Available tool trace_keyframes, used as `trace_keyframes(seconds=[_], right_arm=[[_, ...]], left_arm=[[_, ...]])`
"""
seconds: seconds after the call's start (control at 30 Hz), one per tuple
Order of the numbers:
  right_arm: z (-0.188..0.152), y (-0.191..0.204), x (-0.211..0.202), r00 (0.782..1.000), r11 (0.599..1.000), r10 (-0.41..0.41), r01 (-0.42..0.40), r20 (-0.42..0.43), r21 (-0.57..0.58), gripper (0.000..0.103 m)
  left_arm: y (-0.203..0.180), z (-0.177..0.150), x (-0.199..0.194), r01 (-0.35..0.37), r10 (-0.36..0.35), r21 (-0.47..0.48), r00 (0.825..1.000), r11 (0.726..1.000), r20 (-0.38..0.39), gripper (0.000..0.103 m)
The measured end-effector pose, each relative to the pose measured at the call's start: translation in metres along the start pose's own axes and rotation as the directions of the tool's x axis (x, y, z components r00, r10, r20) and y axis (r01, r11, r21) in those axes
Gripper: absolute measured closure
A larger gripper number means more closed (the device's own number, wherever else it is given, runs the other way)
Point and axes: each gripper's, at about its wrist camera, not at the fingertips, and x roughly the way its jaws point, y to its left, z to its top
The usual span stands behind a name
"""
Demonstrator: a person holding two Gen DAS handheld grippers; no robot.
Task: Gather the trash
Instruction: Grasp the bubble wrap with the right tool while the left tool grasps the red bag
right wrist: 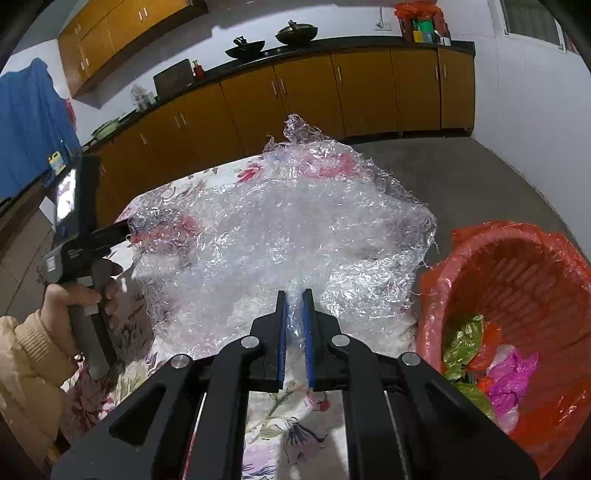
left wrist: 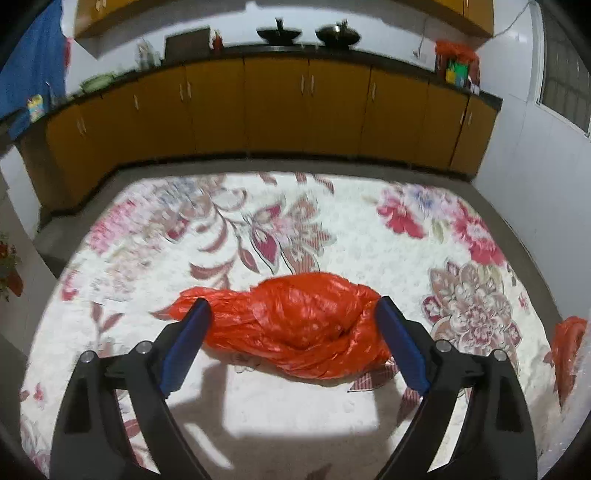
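A crumpled orange plastic bag (left wrist: 295,325) lies on the floral tablecloth (left wrist: 258,229). My left gripper (left wrist: 293,308) is open, its blue pads either side of the bag, just above it. My right gripper (right wrist: 294,295) is shut on a large sheet of clear bubble wrap (right wrist: 280,229) and holds it up over the table. A red basket (right wrist: 517,295) lined with an orange bag stands to the right; it holds green, pink and orange wrappers (right wrist: 487,362). The left gripper's body and the hand holding it (right wrist: 74,258) show at the left of the right wrist view.
The table is covered by the floral cloth. Behind it run yellow cabinets (left wrist: 277,110) under a dark counter with woks (left wrist: 280,33). The basket's rim (left wrist: 569,343) shows at the table's right edge. Grey floor (right wrist: 461,177) lies beyond the table.
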Motion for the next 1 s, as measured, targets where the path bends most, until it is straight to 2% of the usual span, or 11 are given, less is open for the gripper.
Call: trace_keyframes(seconds=[0.1, 0.2, 0.57, 0.67, 0.8, 1.0], right_arm=[[0.001, 0.001, 0.002, 1.000, 1.000, 0.003, -0.003, 0.001, 0.004, 0.094], [0.002, 0.000, 0.004, 1.000, 1.000, 0.007, -0.007, -0.002, 0.010, 0.094], [-0.001, -0.006, 0.002, 1.000, 1.000, 0.009, -0.009, -0.004, 0.011, 0.094], [-0.001, -0.005, 0.001, 1.000, 1.000, 0.010, -0.010, -0.004, 0.008, 0.094], [-0.002, -0.004, -0.003, 1.000, 1.000, 0.010, -0.010, -0.001, -0.001, 0.094], [-0.002, -0.007, -0.014, 1.000, 1.000, 0.001, -0.001, 0.016, -0.003, 0.094]], left_arm=[[0.000, -0.001, 0.006, 0.054, -0.053, 0.011, 0.998, 0.999, -0.038, 0.015], [-0.006, -0.008, 0.007, 0.087, -0.084, 0.055, 0.995, 0.995, -0.059, 0.024], [-0.023, -0.009, 0.009, 0.098, -0.091, 0.135, 0.994, 0.986, -0.060, 0.061], [-0.025, -0.009, 0.007, 0.087, -0.080, 0.144, 0.996, 0.986, -0.049, 0.069], [-0.027, -0.010, 0.002, 0.068, -0.065, 0.146, 0.998, 0.987, -0.027, 0.073], [-0.026, -0.014, -0.016, 0.092, -0.092, 0.123, 0.996, 0.988, -0.002, 0.074]])
